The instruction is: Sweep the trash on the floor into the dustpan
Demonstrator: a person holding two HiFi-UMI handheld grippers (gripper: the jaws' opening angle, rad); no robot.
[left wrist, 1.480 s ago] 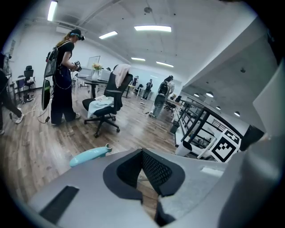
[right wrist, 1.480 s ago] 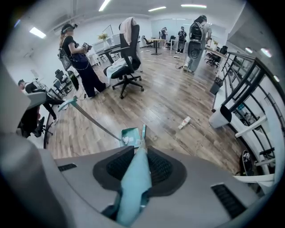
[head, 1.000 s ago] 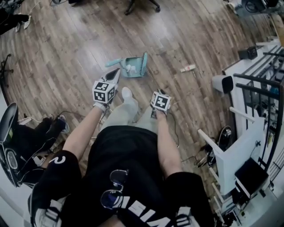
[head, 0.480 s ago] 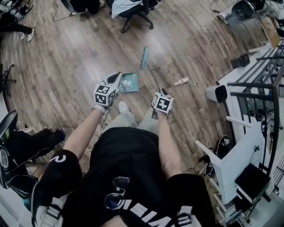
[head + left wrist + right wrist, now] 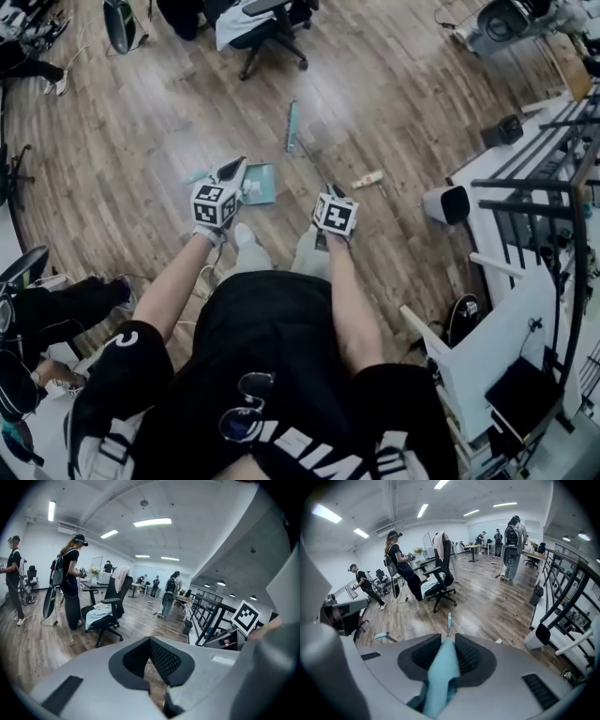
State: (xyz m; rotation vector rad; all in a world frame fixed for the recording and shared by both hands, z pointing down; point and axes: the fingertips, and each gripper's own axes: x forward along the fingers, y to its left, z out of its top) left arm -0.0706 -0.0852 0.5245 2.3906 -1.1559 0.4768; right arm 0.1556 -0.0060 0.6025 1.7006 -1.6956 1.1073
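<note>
Broom handle [image 5: 440, 681] inside right claw [image 5: 448, 640]

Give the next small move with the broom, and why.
Probably swing the teal broom head rightward, beyond the small pale scrap of trash. The right tool is shut on the teal broom handle; the scrap lies on the wooden floor right of that handle, the teal plastic dustpan left of it.
</note>
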